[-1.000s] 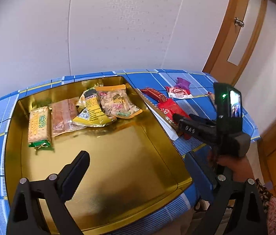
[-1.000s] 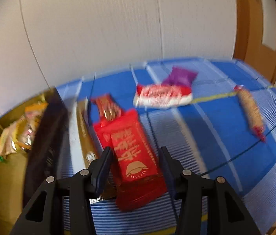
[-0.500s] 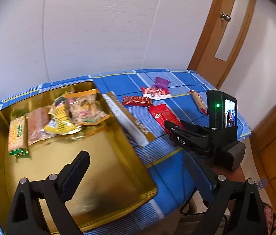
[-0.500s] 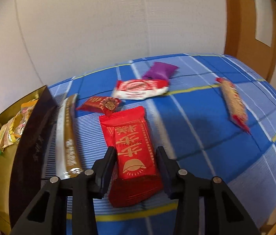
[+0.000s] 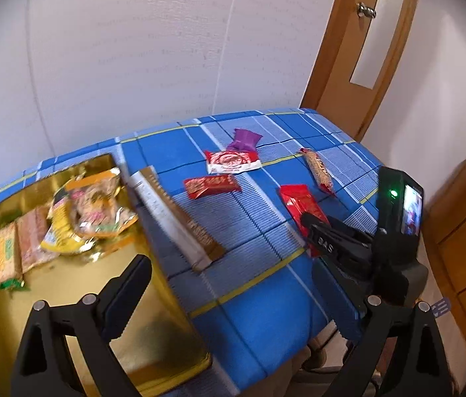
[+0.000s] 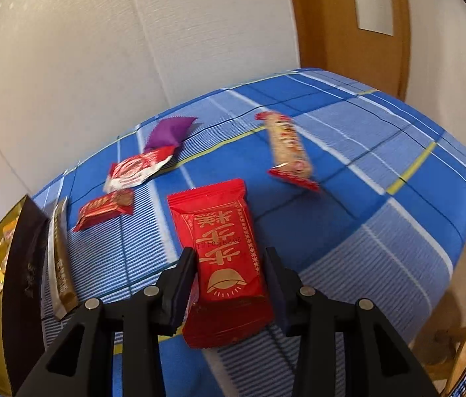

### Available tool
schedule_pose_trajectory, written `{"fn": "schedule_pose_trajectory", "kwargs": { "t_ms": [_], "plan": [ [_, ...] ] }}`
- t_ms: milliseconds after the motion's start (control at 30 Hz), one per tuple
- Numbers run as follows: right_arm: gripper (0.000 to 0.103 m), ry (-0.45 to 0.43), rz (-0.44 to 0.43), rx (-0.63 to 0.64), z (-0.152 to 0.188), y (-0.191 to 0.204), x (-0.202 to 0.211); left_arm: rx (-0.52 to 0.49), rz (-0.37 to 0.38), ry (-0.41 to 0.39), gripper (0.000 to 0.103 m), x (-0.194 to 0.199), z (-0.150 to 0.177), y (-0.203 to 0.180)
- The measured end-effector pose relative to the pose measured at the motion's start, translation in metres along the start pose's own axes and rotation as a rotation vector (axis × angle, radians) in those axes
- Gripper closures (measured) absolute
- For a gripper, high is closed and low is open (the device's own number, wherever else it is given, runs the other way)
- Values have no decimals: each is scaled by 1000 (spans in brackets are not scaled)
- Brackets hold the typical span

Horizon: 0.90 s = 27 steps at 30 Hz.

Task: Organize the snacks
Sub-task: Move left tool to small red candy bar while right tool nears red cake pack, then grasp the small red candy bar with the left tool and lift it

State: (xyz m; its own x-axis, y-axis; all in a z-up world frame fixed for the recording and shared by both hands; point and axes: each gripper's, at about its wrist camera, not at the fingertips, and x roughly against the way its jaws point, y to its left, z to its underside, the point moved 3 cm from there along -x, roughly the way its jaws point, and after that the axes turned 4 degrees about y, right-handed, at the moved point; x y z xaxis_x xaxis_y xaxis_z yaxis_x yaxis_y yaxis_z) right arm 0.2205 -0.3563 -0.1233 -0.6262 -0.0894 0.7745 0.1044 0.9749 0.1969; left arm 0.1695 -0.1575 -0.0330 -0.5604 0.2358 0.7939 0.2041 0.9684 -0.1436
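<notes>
A red snack packet [image 6: 223, 248] with gold print sits between the fingers of my right gripper [image 6: 229, 261], whose pads press its two long edges. In the left wrist view the same gripper [image 5: 312, 228] covers the near end of that packet [image 5: 299, 201] on the blue checked cloth. My left gripper [image 5: 233, 297] hangs open and empty over the right rim of the gold tin [image 5: 167, 330]. Several snack packs [image 5: 94, 205] lie at the tin's far end.
Loose on the cloth are a small red bar [image 5: 211, 185], a red-and-white packet [image 5: 233, 162], a purple packet [image 5: 244, 139] and a long biscuit pack [image 5: 317, 168]. A long gold-and-white box [image 5: 173, 218] lies beside the tin. The table's edge is close on the right; a wooden door stands behind.
The right gripper's fingers closed in onto the red packet, and the gripper rolled with the packet staying in line with it. The left gripper drifted right, from over the tin to its right rim.
</notes>
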Motion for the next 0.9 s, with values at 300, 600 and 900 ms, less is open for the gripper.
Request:
{"fn": "schedule_pose_trajectory", "kwargs": {
  "t_ms": [300, 600, 900],
  "plan": [
    [61, 4, 0, -15, 1, -9, 2, -112, 46, 155, 5, -72, -78, -9],
    [61, 9, -16, -22, 1, -10, 0, -183, -25, 205, 8, -143, -120, -1],
    [61, 13, -33, -29, 0, -12, 1, -147, 38, 337, 35, -181, -109, 11]
  ]
}}
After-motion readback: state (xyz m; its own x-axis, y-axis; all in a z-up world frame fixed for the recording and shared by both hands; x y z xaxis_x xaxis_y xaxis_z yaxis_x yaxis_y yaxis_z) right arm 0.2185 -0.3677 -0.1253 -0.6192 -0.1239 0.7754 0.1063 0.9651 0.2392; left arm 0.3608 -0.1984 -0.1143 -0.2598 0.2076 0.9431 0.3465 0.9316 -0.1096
